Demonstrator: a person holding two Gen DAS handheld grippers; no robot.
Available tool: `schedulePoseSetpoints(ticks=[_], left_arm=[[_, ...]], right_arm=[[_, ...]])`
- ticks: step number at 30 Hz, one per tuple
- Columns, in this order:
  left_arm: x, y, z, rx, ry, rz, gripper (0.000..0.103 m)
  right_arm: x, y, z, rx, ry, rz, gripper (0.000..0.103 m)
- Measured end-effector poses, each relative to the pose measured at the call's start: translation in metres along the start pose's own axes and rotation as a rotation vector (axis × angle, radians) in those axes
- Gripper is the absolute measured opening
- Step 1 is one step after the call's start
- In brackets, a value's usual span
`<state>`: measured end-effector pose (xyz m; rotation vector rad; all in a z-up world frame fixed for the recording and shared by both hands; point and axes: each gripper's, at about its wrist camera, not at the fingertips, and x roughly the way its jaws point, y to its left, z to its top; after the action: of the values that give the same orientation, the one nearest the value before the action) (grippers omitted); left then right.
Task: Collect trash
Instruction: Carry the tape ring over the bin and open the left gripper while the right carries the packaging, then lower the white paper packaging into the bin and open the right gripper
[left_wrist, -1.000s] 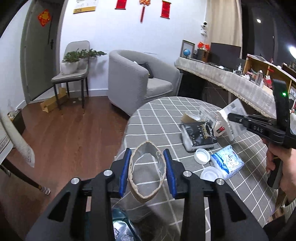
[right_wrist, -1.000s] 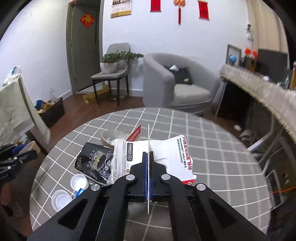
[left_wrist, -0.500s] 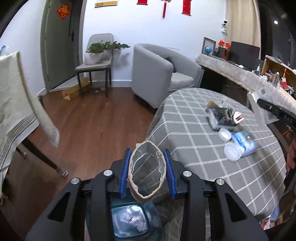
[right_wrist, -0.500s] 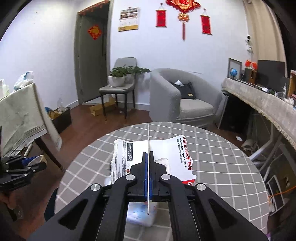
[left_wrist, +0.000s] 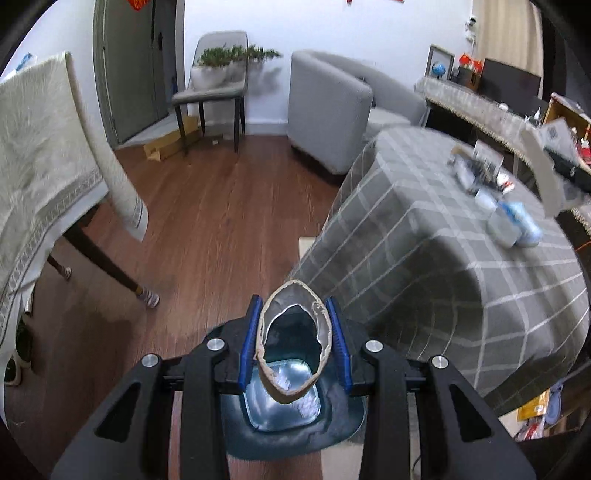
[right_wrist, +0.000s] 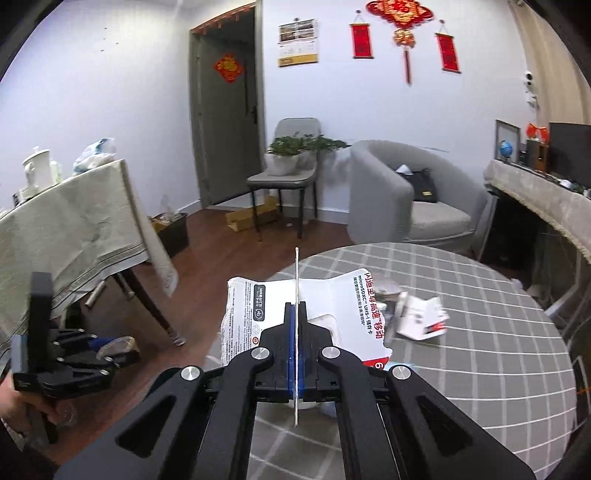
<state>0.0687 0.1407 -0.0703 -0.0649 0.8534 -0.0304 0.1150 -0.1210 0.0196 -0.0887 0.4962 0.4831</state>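
- Cardboard tape ring (left_wrist: 293, 343), squeezed oval with frayed rim, is clamped in left gripper (left_wrist: 294, 345) above dark bin (left_wrist: 295, 424) holding crumpled shiny trash.
- Right gripper (right_wrist: 295, 332) pinches white memory-card package (right_wrist: 354, 317) over checkered table (right_wrist: 480, 369).

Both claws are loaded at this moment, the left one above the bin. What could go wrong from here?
1. The left claw squeezes the tape ring into an oval above the bin; on release it may spring sideways, miss the opening and hit the floor.
2. The right claw pinches only the thin edge of the card packaging, which might slip out during the swing towards the bin.
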Motion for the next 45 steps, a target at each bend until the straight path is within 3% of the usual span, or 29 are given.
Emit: schedulePoseSetpoints(ticks=[5,19,24,27,30,35,42,45], left_arm=[[0.018,0.007,-0.019,0.031,0.1,0.016,0.038],[0.038,0.04,-0.047,0.009,0.226,-0.004,0.04],[0.036,0.05,-0.051,-0.008,0.24,-0.024,0.05],[0.027,0.056,-0.048,-0.019,0.215,-0.03,0.052],[0.008,0.062,-0.042,-0.033,0.144,-0.048,0.063],[-0.019,0.074,-0.033,-0.067,0.04,-0.066,0.067],[-0.045,0.084,-0.026,-0.067,-0.08,0.011,0.075],[-0.052,0.093,-0.025,-0.089,-0.114,0.004,0.075]], right_arm=[[0.008,0.024,0.0,-0.023,0.014,0.053,0.001],[0.038,0.089,0.008,-0.037,0.061,0.213,0.001],[0.057,0.111,0.005,-0.049,0.105,0.254,0.001],[0.066,0.124,0.002,-0.066,0.131,0.271,0.001],[0.074,0.133,-0.002,-0.076,0.156,0.283,0.001],[0.092,0.15,-0.01,-0.088,0.219,0.302,0.001],[0.119,0.169,-0.03,-0.092,0.322,0.313,0.001],[0.133,0.177,-0.04,-0.085,0.372,0.335,0.001]])
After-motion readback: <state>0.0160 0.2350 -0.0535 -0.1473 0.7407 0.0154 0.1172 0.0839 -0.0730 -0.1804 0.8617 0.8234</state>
